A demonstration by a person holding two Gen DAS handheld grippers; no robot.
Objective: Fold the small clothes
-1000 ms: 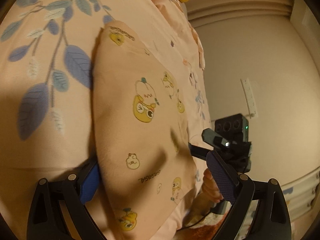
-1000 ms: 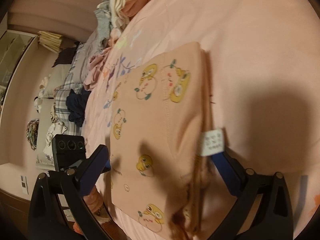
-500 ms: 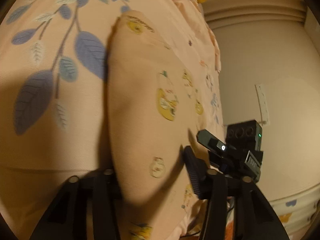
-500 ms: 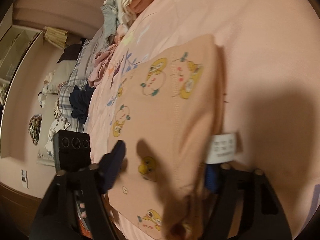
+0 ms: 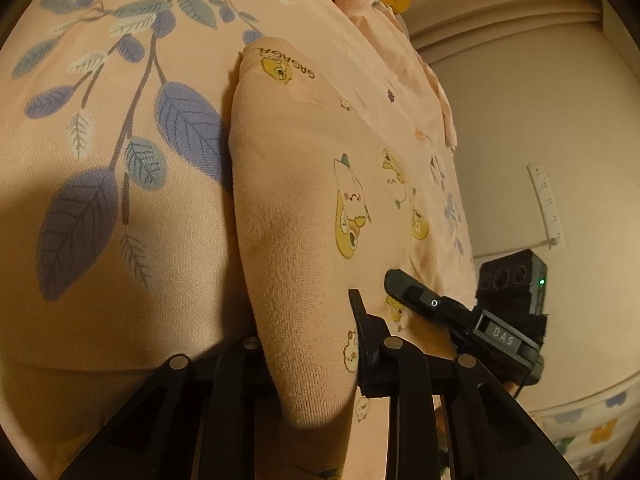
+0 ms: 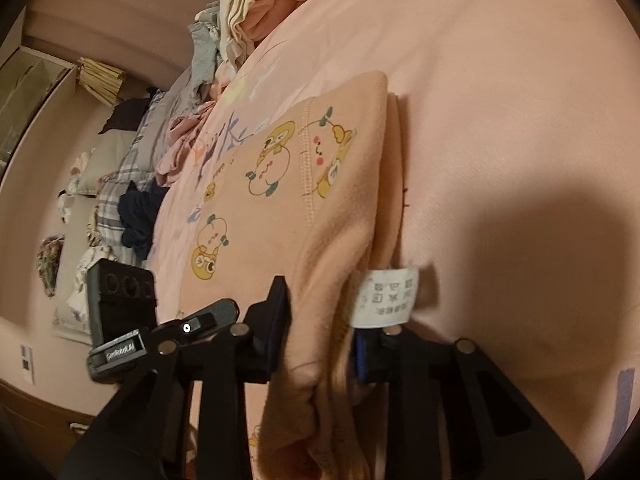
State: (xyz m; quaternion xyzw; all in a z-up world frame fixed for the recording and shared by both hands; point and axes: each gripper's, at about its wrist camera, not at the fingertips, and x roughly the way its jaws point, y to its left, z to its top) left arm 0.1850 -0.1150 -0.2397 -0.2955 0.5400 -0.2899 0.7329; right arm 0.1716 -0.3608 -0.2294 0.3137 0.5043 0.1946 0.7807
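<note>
A second ago both tools were open wide. Now the left tool [image 5: 316, 344] and the right tool [image 6: 320, 332] have each squeezed shut on the near edge of the peach cloth [image 6: 280, 200] lying on the bed [image 6: 500, 100], ready to fold it.

Black left gripper [image 5: 312, 344] with silver screws; black right gripper [image 6: 320, 332], blue pad.
</note>
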